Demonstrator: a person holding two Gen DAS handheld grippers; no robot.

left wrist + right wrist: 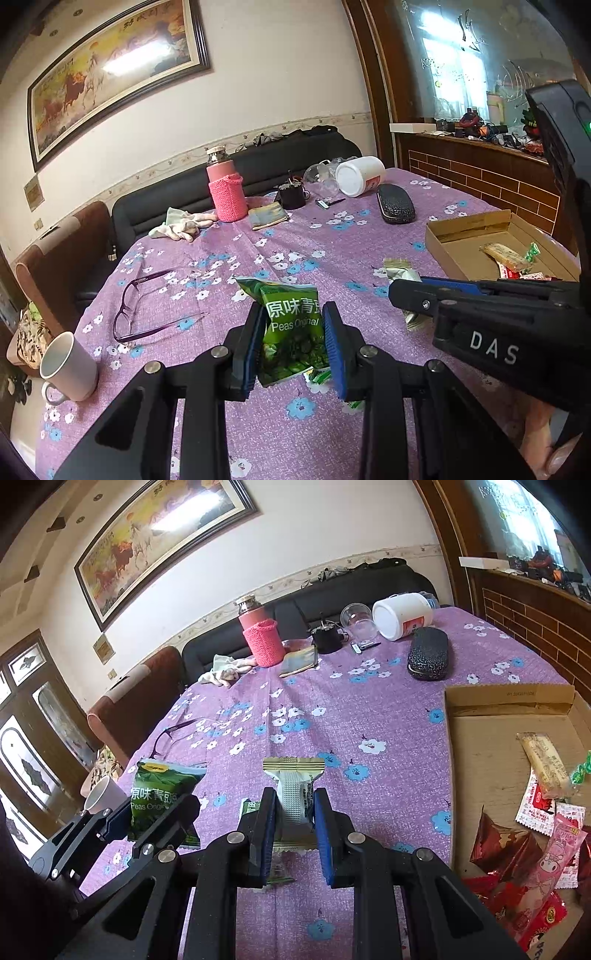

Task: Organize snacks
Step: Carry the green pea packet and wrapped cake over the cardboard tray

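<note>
While the left gripper [293,325] has its fingers clamped on the green pea bag [291,328] above the counter [332,240], the right gripper [294,805] pinches a white snack [295,794]; the box [480,746] beside it holds other snacks.

Open purple worktop [332,709] between the glasses [147,306] on the left and the cardboard box [480,746] on the right. Far edge crowded: pink bottle [258,635], black cup [327,638], white jar [402,616], dark case [428,657]. Box's far half bare, near half heaped with wrappers [535,842]. White mug [70,365] at near left.
</note>
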